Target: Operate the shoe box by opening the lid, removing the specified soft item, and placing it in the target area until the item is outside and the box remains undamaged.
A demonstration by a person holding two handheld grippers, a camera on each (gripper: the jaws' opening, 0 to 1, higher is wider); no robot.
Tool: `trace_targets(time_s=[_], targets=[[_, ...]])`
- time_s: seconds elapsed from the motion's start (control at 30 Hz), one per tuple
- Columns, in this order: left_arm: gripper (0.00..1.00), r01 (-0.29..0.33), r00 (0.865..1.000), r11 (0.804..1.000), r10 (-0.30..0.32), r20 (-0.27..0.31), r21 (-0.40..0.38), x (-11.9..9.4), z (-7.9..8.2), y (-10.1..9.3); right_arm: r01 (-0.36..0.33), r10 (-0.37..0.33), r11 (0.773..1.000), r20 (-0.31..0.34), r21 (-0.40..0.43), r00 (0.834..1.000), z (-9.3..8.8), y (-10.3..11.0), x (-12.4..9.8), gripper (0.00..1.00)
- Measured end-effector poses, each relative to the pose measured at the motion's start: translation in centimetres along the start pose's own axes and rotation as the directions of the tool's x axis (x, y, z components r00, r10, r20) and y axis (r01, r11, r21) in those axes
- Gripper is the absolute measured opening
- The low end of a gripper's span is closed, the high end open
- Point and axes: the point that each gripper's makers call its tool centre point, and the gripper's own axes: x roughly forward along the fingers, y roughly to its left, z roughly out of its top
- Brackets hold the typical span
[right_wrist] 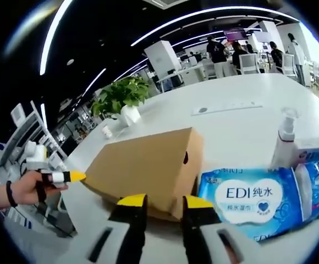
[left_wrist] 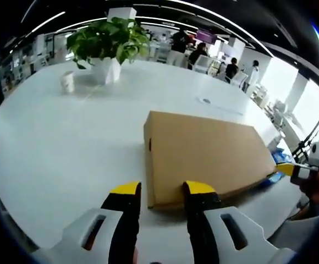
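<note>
in your left gripper view, your left gripper (left_wrist: 161, 190) is spread and empty, jaws straddling the near corner of the closed box (left_wrist: 206, 155) on the table (left_wrist: 66, 143); a plant (left_wrist: 109, 41) stands well beyond the box

in your right gripper view, your right gripper (right_wrist: 163, 202) is spread too, at the box (right_wrist: 148, 165) corner, with a wipes pack (right_wrist: 247, 199) just right of the box and the left gripper (right_wrist: 66, 176) at its far end
</note>
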Motion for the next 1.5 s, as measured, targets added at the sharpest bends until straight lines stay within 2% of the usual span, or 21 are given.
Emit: trace_targets(time_s=[0.2, 0.5, 0.63, 0.83, 0.93, 1.03, 1.17, 1.3, 1.5], targets=[[0.36, -0.002, 1.000, 1.000, 0.002, 0.003, 0.002, -0.8, -0.5, 0.1, 0.025, -0.025, 0.999, 0.016, -0.038, 1.000, 0.4, -2.0, -2.3, 0.32], [0.39, 0.004, 1.000, 0.999, -0.005, 0.004, 0.052, -2.2, -1.2, -0.7, 0.088, -0.086, 0.992, 0.024, -0.085, 0.996, -0.5, -6.6, -8.0, 0.37], [0.40, 0.020, 1.000, 0.997, -0.020, 0.004, 0.074, -2.9, -1.4, -1.5, 0.122, -0.120, 0.989, 0.032, -0.079, 0.992, -1.0, -9.0, -10.9, 0.41], [0.42, 0.062, 0.998, 0.992, -0.064, 0.015, 0.110, -4.2, -1.4, -3.2, 0.161, -0.158, 0.982, 0.045, -0.096, 0.986, -1.4, -11.4, -14.8, 0.46], [0.43, 0.087, 0.996, 0.987, -0.090, 0.015, 0.132, -4.8, -1.7, -4.3, 0.191, -0.185, 0.978, 0.072, -0.081, 0.980, -1.3, -12.7, -17.0, 0.50], [0.45, 0.113, 0.993, 0.982, -0.115, 0.008, 0.149, -5.2, -2.0, -5.3, 0.210, -0.203, 0.974, 0.089, -0.083, 0.975, -1.2, -13.5, -18.9, 0.53], [0.45, 0.142, 0.989, 0.976, -0.148, 0.024, 0.164, -5.8, -1.1, -6.6, 0.230, -0.220, 0.967, 0.099, -0.105, 0.970, -1.5, -14.0, -21.0, 0.58], [0.46, 0.162, 0.985, 0.968, -0.170, 0.026, 0.191, -6.2, -1.3, -7.8, 0.249, -0.237, 0.962, 0.109, -0.108, 0.965, -1.8, -14.6, -22.7, 0.63], [0.48, 0.190, 0.980, 0.955, -0.199, 0.017, 0.227, -6.2, -1.7, -8.7, 0.261, -0.248, 0.959, 0.121, -0.113, 0.961, -1.6, -14.9, -23.6, 0.68]])
